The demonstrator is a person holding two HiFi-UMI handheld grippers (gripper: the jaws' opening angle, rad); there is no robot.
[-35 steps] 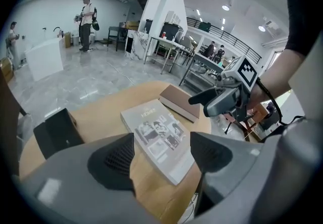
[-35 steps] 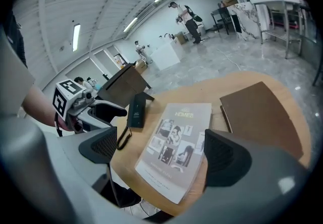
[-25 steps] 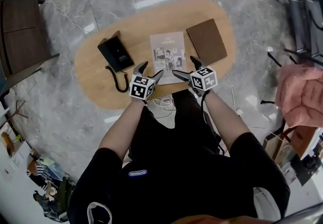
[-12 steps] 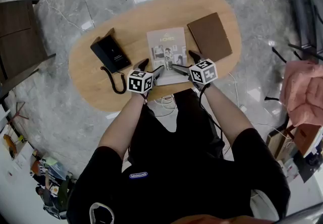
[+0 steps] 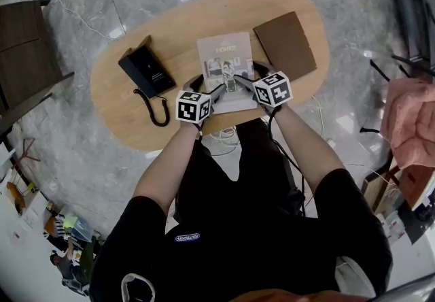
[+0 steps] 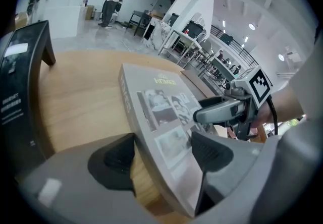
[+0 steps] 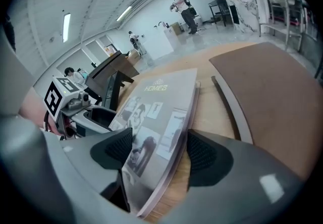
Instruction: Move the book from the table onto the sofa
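Straddling book [image 5: 226, 62] edges, hand-held grippers [image 5: 209, 85] [image 5: 249, 75] (down-tilted)

Left forearm [image 5: 171, 166] and right forearm [image 5: 304, 147] slant down, side by side. Grey cube-topped left gripper [image 5: 209, 86]: 2 jaws apart astride a grey photo-covered book [image 5: 225, 61]. Grey cube-topped right gripper [image 5: 247, 76]: jaws just been closing, book between, unpinched.

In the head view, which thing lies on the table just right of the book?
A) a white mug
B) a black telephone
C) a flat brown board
C: the flat brown board lies right of the book on the table, while the black telephone is at its left.
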